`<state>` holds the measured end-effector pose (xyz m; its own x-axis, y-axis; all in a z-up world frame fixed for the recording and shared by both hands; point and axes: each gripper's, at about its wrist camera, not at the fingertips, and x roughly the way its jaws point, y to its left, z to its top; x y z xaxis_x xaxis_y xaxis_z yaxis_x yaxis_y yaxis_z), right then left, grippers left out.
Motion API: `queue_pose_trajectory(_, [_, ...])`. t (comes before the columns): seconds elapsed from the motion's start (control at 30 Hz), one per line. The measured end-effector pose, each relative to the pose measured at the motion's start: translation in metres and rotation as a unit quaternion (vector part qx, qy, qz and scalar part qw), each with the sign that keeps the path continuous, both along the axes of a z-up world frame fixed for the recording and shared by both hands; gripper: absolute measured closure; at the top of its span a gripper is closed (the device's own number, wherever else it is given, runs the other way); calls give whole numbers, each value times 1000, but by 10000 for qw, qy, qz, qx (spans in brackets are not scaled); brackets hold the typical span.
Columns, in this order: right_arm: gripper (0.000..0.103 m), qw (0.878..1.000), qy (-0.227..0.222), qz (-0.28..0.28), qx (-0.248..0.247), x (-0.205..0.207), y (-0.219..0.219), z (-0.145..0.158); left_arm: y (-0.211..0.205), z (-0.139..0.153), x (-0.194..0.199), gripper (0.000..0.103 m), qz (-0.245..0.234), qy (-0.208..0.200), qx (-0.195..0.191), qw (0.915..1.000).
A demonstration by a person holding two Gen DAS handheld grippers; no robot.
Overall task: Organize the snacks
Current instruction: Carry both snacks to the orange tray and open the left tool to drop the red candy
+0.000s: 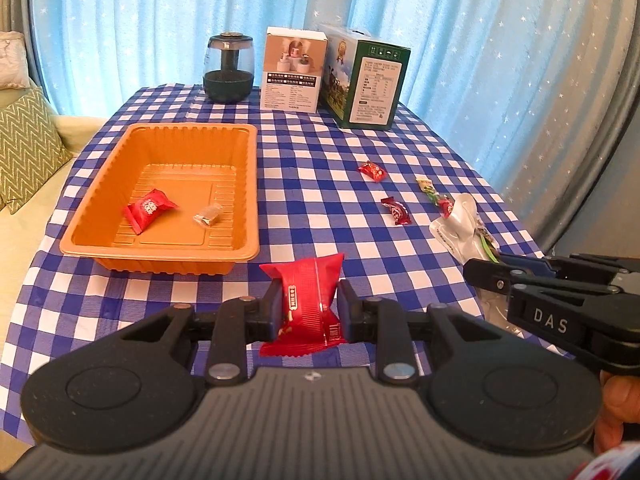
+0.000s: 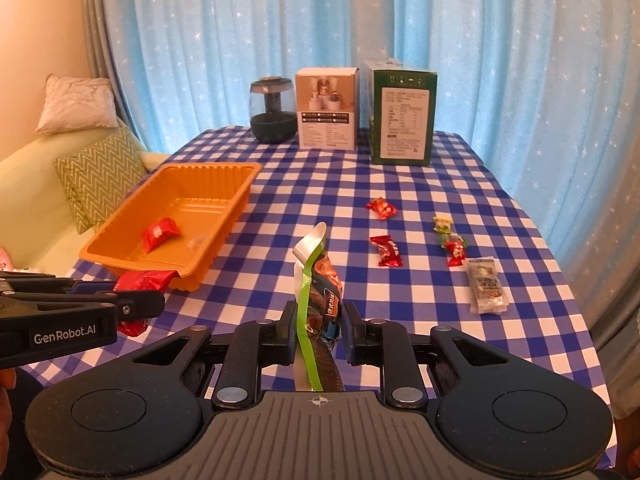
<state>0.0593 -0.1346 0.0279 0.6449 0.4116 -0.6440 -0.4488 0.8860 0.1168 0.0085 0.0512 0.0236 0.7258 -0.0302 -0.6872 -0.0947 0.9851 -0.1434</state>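
The left tool is clamped on a red snack packet, its two pads pinching the wrapper's middle so the packet stands upright between them, lifted clear of the desk. Just ahead and to the left of this tool sits the orange tray, open side up, holding a smaller red candy and a little clear-wrapped sweet, the two lying apart on the tray floor.

The right tool grips a silver pouch with a green stripe, held on edge and pointing away from the tool, also off the desk. Seen from the left wrist, this tool lies just to the right, pointing across toward the left one.

Ahead and to the right of the right tool, loose snacks lie on the blue-checked cloth: a red candy farthest off, a dark red wrapped sweet nearer, a green-and-red wrapped sweet further right, and a pale flat packet closest on the right.

At the far edge of the desk stand a dark glass jar, a white box and a green box in a row, with a starred blue curtain behind. Off to the left is a sofa with a zigzag cushion.
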Motion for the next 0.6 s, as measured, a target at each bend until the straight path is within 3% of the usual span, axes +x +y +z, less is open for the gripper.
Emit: queue_pose_trajectory(0.6, [81,9990,48,433,96,8,44,3,48,8,2,78,383,-60,57,9992])
